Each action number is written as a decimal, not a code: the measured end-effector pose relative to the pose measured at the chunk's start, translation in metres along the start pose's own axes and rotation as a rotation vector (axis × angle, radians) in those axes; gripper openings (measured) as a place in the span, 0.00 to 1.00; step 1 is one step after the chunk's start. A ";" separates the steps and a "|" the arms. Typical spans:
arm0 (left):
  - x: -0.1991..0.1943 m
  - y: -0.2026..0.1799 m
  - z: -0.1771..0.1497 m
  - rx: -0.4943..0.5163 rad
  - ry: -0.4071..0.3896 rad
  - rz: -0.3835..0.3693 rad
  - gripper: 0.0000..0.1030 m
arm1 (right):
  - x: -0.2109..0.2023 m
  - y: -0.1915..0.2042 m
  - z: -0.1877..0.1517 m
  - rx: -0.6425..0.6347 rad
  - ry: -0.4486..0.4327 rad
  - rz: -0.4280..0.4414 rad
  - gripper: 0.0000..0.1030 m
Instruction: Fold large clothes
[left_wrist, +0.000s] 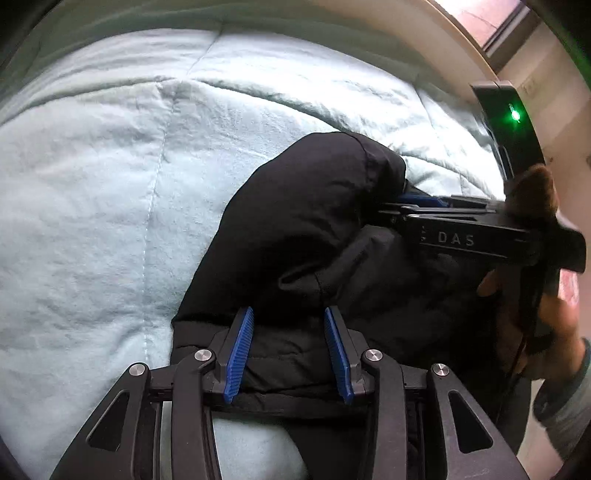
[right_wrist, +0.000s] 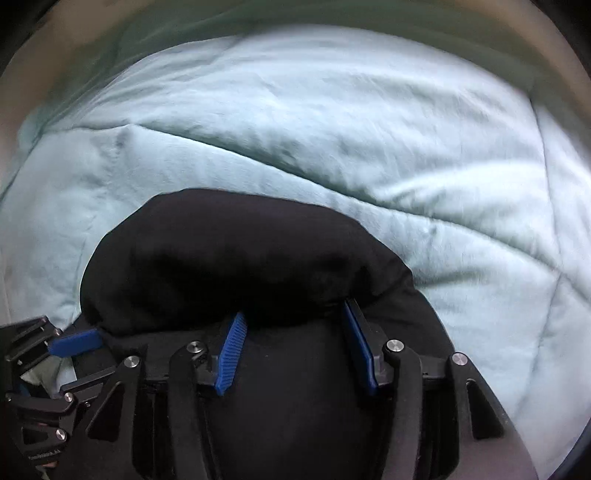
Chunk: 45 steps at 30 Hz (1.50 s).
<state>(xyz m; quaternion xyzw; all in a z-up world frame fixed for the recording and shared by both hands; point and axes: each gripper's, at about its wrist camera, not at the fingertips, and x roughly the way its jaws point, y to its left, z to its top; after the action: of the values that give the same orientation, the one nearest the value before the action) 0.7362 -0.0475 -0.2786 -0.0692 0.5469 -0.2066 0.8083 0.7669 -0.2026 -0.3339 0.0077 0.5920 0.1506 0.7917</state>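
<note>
Two grippers, one black puffy jacket (left_wrist: 295, 229), bunched on a pale blue quilt (left_wrist: 92, 184). From the left wrist, the left gripper (left_wrist: 288, 350) has its blue pads either side of a jacket fold; can't tell if they're actually pinching. From the right wrist, the right gripper (right_wrist: 295, 350) straddles the same jacket, with cloth bulging between its jaws; grip unclear.

Matt black padded cloth garment (left_wrist: 314, 221) on a soft, wrinkled, quilted pale-blue cloth bedcover (left_wrist: 110, 203).
</note>
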 end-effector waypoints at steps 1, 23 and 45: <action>-0.002 -0.001 0.000 0.005 -0.002 0.002 0.40 | -0.003 -0.002 -0.001 0.007 -0.005 0.004 0.52; -0.027 0.013 -0.026 -0.018 0.032 -0.106 0.43 | -0.072 -0.063 -0.117 0.064 0.064 0.017 0.53; 0.026 0.059 0.079 -0.047 0.141 -0.360 0.70 | -0.044 -0.125 -0.013 0.103 0.055 0.315 0.63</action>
<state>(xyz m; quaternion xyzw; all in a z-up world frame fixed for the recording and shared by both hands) 0.8313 -0.0134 -0.2896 -0.1704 0.5855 -0.3393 0.7162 0.7720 -0.3349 -0.3201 0.1368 0.6118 0.2425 0.7404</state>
